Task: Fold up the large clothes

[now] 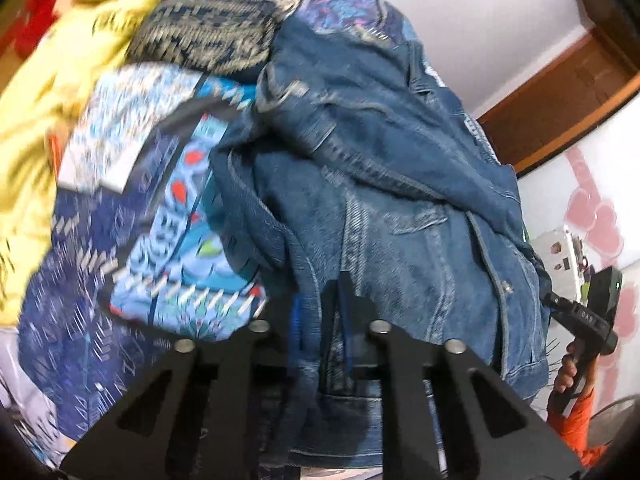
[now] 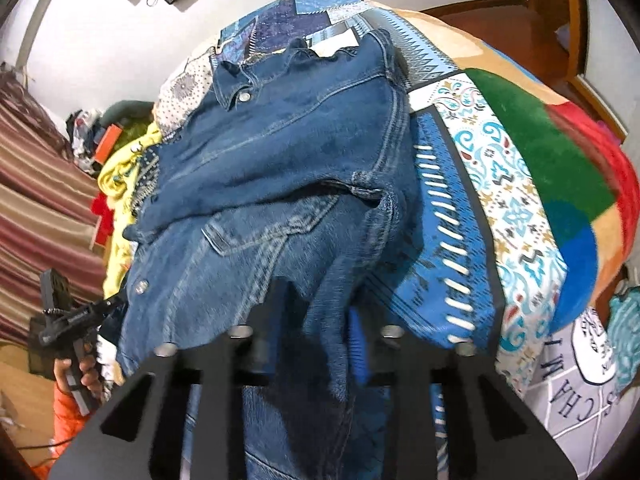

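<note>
- Up close, the left hand-held gripper (image 1: 320, 312) is clenched on a bunched edge of the denim jacket (image 1: 380, 184), the cloth running down between its black fingers.
- Likewise, the right hand-held gripper (image 2: 316, 320) pinches another bunched part of the same jacket, with fabric trailing below the fingers.
- Beyond both grips, the jacket lies crumpled on the bed, over a blue patterned bedspread (image 2: 432, 216); collar and buttons face upward.
- Around it sit a yellow garment (image 1: 44, 92) and a multicoloured fleece blanket (image 2: 520, 128).
- Judged from this, the step is spreading the jacket: pulling both grips evenly apart and keeping the cloth taut should flatten it before folding.
- Uneven pulling risks twisting it or dragging the bedspread.
</note>
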A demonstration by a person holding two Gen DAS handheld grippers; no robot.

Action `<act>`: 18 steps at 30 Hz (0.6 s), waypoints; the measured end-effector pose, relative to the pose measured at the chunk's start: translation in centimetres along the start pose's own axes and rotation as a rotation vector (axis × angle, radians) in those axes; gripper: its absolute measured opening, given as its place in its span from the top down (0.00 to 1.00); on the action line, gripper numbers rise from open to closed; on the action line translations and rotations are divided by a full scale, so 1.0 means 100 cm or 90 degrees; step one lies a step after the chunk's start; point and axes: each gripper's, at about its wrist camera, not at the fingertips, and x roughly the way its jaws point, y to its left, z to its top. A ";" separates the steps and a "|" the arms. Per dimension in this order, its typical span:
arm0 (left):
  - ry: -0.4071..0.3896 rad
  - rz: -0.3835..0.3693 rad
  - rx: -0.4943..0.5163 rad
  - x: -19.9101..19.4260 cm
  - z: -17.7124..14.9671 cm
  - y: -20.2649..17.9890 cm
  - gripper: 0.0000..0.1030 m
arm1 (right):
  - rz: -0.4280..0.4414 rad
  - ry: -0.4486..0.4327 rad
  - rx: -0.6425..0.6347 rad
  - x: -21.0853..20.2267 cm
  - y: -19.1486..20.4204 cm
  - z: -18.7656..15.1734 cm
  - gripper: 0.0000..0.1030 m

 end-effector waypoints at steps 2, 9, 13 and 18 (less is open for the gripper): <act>-0.021 0.013 0.025 -0.007 0.008 -0.012 0.93 | -0.001 -0.005 -0.010 0.001 0.004 0.004 0.89; -0.117 0.014 0.051 -0.043 0.043 -0.026 0.95 | -0.013 -0.076 -0.082 -0.013 0.026 0.035 0.91; -0.157 0.015 0.032 -0.052 0.064 -0.018 0.95 | -0.026 -0.130 -0.086 -0.025 0.027 0.066 0.91; -0.147 0.061 0.001 -0.030 0.069 0.003 0.95 | -0.098 -0.130 -0.116 -0.002 0.027 0.082 0.91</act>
